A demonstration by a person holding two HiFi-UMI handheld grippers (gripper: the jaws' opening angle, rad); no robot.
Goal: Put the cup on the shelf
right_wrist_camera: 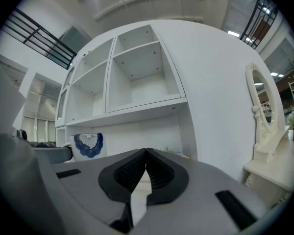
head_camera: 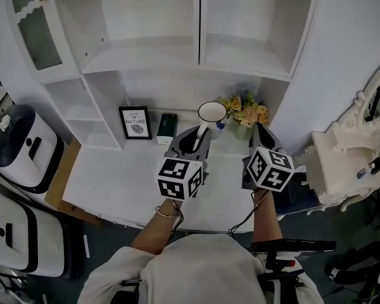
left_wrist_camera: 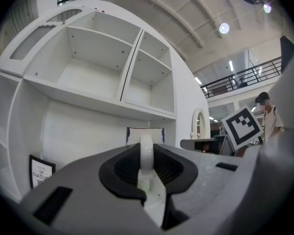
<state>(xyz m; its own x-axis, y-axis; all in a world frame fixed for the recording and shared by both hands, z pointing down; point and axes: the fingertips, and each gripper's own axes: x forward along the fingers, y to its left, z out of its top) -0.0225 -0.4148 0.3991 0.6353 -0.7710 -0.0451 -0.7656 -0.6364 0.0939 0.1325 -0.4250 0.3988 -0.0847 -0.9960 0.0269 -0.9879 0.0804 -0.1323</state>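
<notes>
The left claw is clamped on the handle of a white cup, holding it upright over the back of the desk, below the empty shelf. The right claw, at the cup's 4 o'clock, has its jaws pressed together on nothing. Flowers stand at the cup's 3 o'clock, a framed print at its 9 o'clock.

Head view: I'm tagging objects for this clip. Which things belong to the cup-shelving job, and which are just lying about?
In the job: cup, its handle pinched in the left gripper; shelf.
Lying about: framed print; small dark box; flowers; ornate mirror; right gripper, shut and empty.
</notes>
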